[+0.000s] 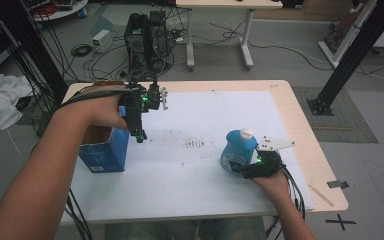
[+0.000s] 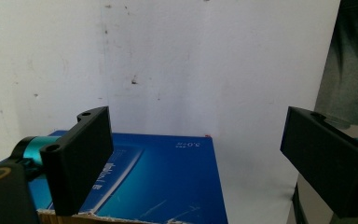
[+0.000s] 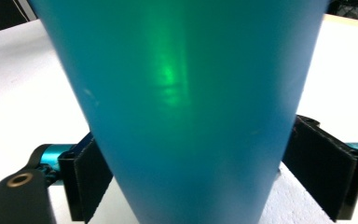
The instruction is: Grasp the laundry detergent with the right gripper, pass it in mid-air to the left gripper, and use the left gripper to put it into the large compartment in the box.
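A blue bottle with a white cap stands upright on the white sheet at the right. My right gripper holds it low on the body from the near side. In the right gripper view the bottle sits between the jaws of the right gripper, whose pads lie against both its sides. My left gripper points down beside the top right corner of a blue carton. The left gripper view has this gripper open with nothing between its jaws, the blue carton below.
The white sheet covers most of the wooden table, with dark smudges at its middle. A small stick lies near the table's right front corner. Cables, a computer case and another table stand on the floor beyond.
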{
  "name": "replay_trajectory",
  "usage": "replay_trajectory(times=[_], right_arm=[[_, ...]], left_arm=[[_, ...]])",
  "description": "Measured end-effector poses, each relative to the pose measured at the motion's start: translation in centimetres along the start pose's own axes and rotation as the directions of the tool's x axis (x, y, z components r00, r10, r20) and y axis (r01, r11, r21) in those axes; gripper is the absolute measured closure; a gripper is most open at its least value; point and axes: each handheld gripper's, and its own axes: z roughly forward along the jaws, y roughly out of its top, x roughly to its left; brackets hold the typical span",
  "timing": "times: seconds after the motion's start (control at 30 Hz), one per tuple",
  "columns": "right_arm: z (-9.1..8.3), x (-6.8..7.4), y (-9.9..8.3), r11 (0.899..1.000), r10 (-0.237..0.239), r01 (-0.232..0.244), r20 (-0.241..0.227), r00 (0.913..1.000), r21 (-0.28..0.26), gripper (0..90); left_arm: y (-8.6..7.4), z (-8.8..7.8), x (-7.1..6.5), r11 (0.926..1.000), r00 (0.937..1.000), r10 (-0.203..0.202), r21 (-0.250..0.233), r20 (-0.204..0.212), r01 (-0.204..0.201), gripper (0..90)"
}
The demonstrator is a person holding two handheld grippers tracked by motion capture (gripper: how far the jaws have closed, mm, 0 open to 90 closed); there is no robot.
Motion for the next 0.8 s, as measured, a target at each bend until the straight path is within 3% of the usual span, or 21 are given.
replay_trajectory(times=[0.1, 0.13, 0.23, 0.3, 0.47, 0.53, 0.8], right_arm=[[0.06, 0.15, -0.01, 1.0, 0.004, -0.004, 0.006, 1.0, 0.005, 15.7], [0.12, 0.02, -0.01, 1.0, -0.015, 0.015, 0.008, 0.9999, 0.0, 16.2], [0.01, 0.09, 0.03, 1.0, 0.001, -0.001, 0.007, 1.0, 0.005, 19.4], [0.06, 0.08, 0.02, 1.0, -0.009, 0.009, 0.013, 0.9999, -0.022, 20.5], [-0.09, 0.19, 0.09, 1.0, 0.01, -0.01, 0.003, 0.9999, -0.011, 23.1], [-0.11, 0.05, 0.11, 0.999, -0.011, 0.011, 0.01, 0.9999, -0.035, 23.2], [-0.23, 0.24, 0.12, 1.0, 0.002, -0.002, 0.001, 1.0, -0.011, 26.6]], left_arm=[[0.04, 0.08, -0.02, 1.0, 1.0, 0.002, 0.0, -0.003, -0.002, 9.2], [0.08, 0.08, 0.01, 1.0, 1.0, 0.0, 0.002, 0.003, 0.0, 9.2], [0.1, 0.17, -0.02, 1.0, 1.0, 0.006, 0.0, -0.005, -0.006, 9.2], [0.13, 0.15, -0.03, 1.0, 1.0, 0.006, -0.001, -0.007, -0.006, 9.2], [0.18, 0.2, -0.05, 1.0, 0.9999, 0.006, 0.004, -0.009, -0.006, 9.2], [0.23, 0.23, -0.06, 1.0, 1.0, 0.002, 0.008, 0.002, -0.002, 9.2], [0.3, 0.23, -0.07, 0.9999, 0.9999, 0.009, 0.008, -0.007, -0.009, 9.2]])
